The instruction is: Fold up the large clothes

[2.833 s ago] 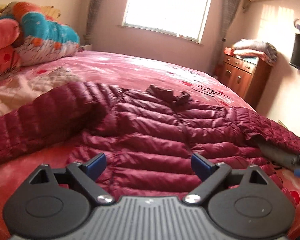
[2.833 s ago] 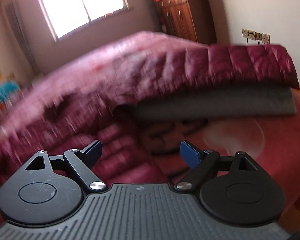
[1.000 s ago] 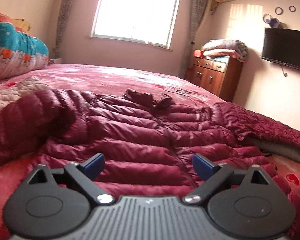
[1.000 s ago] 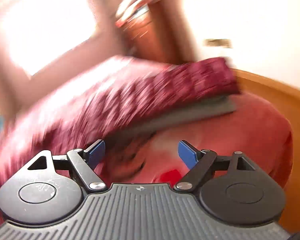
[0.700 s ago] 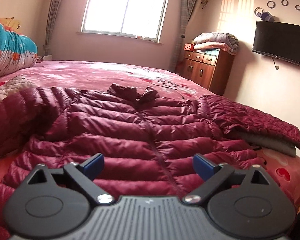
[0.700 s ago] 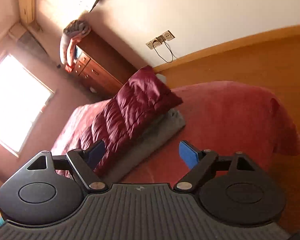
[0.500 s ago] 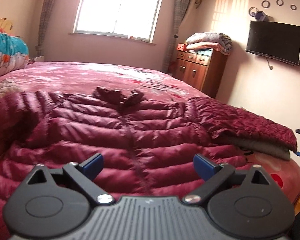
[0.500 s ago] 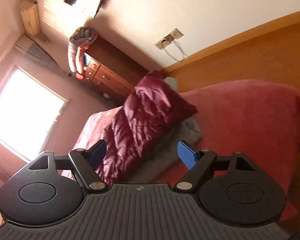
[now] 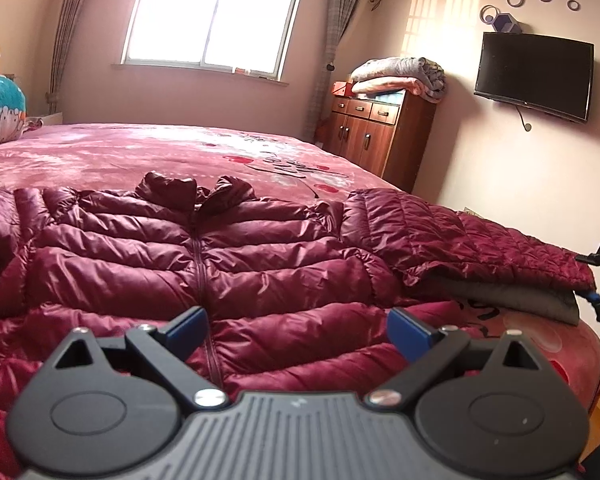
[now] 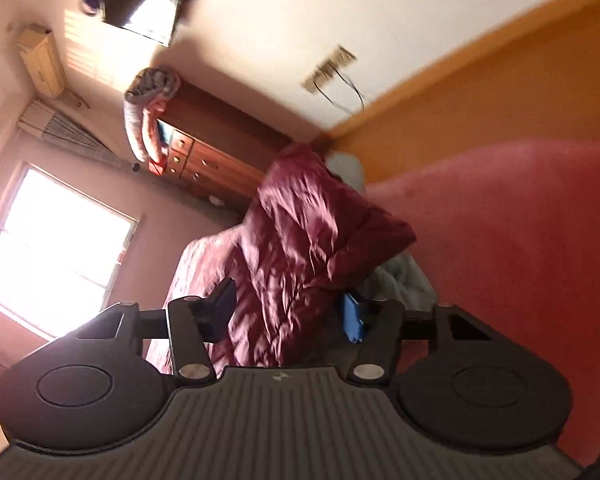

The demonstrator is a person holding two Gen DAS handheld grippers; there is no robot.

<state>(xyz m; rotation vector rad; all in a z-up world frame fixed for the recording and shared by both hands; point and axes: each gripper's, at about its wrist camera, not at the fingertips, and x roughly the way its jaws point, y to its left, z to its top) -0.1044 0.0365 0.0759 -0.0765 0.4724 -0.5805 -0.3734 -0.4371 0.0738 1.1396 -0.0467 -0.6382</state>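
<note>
Left gripper [image 9: 296,330] fingers apart, empty; right gripper [image 10: 288,314] fingers closing around jacket sleeve [image 10: 300,240], contact blurred.

Bare bed [image 9: 148,148] beyond the jacket [image 9: 228,264] lies open; dresser [image 9: 380,136] flanks it.

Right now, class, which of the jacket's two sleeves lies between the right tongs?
The sleeve toward the wall with the TV, grey lining showing beneath. The right tongs have just been closing around its cuff. The other sleeve lies untouched toward the pillows.
</note>
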